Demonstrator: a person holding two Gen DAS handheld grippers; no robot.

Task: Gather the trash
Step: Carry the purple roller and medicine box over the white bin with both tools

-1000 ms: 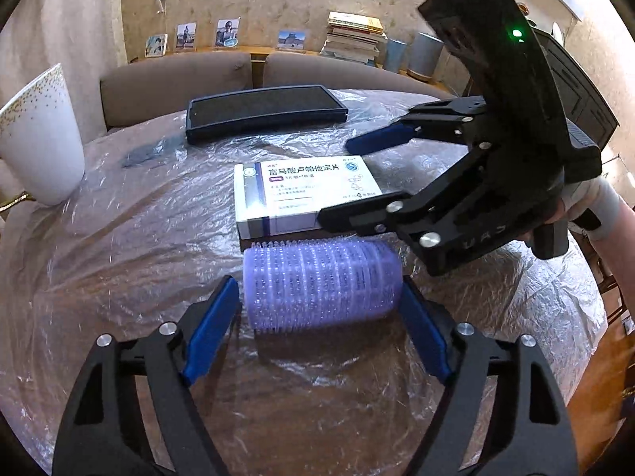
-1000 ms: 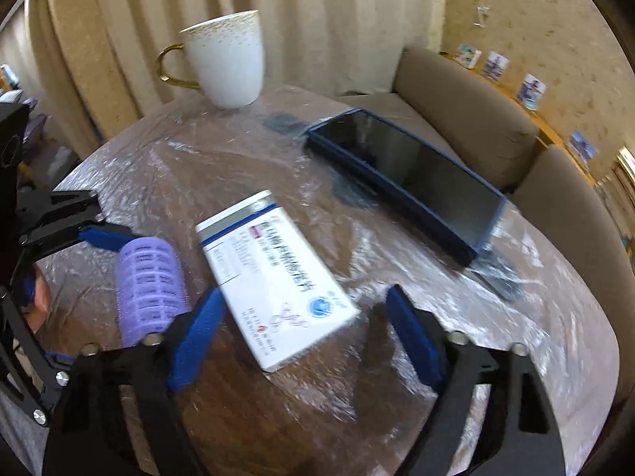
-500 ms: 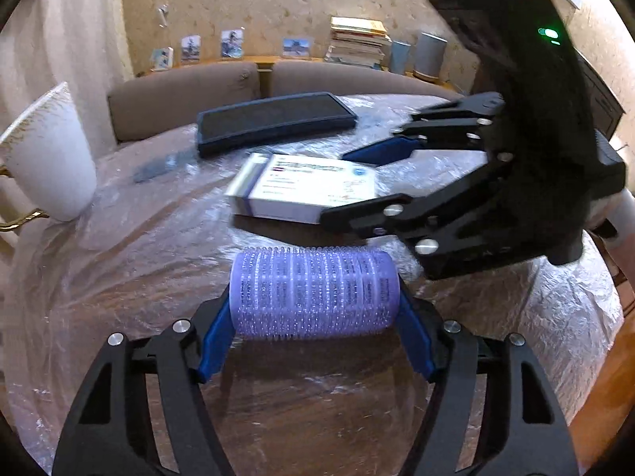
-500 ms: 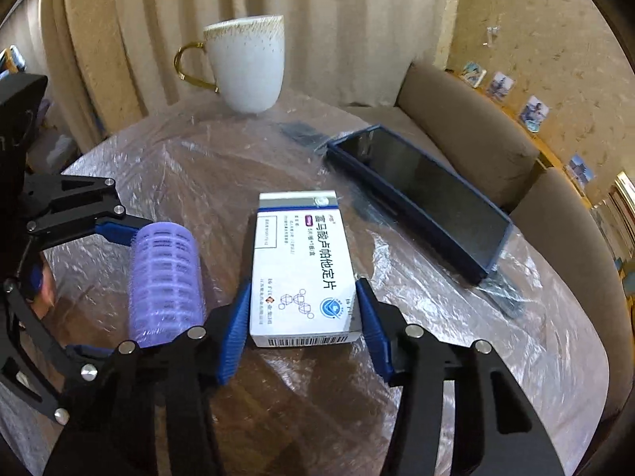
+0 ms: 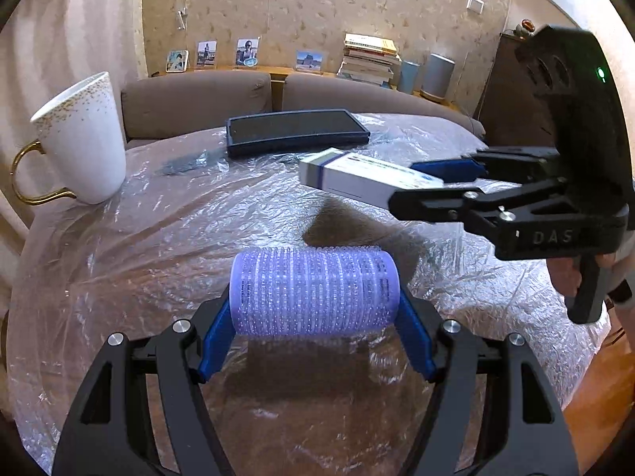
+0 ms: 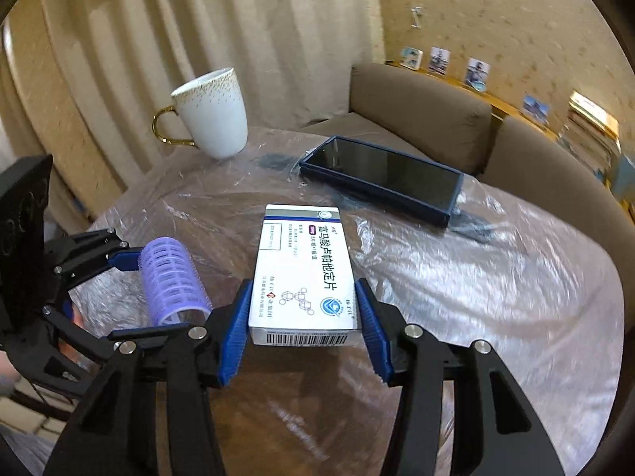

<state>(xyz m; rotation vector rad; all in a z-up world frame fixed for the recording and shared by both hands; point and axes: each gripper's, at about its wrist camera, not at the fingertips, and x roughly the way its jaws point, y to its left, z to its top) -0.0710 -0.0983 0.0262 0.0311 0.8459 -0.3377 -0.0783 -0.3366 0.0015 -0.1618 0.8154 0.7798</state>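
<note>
A purple hair roller (image 5: 313, 291) hangs just above the plastic-covered round table (image 5: 158, 238), with my left gripper (image 5: 315, 317) shut on its two ends. The same roller (image 6: 172, 281) shows at the left of the right wrist view. A white medicine box (image 6: 303, 273) with a blue stripe is clamped between the blue pads of my right gripper (image 6: 303, 319), lifted clear of the table. In the left wrist view the box (image 5: 365, 178) sticks out leftward from the right gripper (image 5: 440, 182), above its dark shadow.
A white mug (image 5: 85, 139) with a gold handle stands at the table's far left edge. A dark blue tray (image 5: 295, 131) lies at the far side, with a brown sofa (image 5: 198, 95) behind it. Books and photo frames line the shelf behind.
Both grippers have shut, the left on the roller and the right on the box. Both objects have since been lifted off the table, and the box has swung round.
</note>
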